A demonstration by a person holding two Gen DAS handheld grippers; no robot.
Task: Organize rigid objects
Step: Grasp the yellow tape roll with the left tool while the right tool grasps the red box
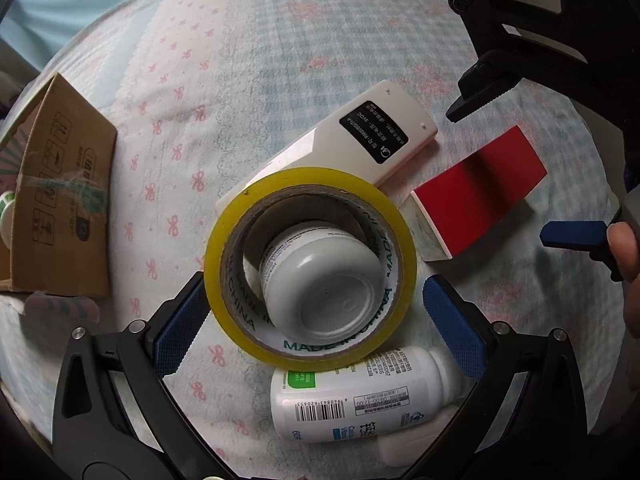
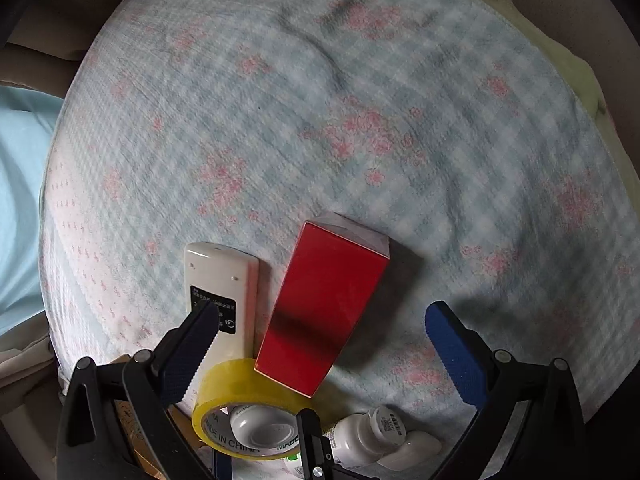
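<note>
Here, in the left wrist view, we look down on a yellow tape roll point(image 1: 310, 268) lying flat on a quilted bed cover point(image 1: 240, 60), ringed around a small white jar point(image 1: 324, 280). The left gripper point(image 1: 316, 316) has its 2 blue fingers point(image 1: 180, 324) spread wide on either side of the roll, gripping nothing. We judge the roll light and stiff, best taken across its outer rim, though the jar inside may snag as it lifts. A white bottle point(image 1: 360, 396) lies on its side just below, a white remote point(image 1: 340, 144) is partly under the roll's far edge, and a red box point(image 1: 480, 192) sits beside it. A cardboard box point(image 1: 60, 196) stands well apart to the left.

In the right wrist view, the right gripper point(image 2: 320, 340) hangs wide open and empty over the red box point(image 2: 328, 312), which looks rigid and smooth-sided; its long sides offer a hold. The remote point(image 2: 224, 280) lies just beside it, the tape roll point(image 2: 224, 400) touching its near corner.
</note>
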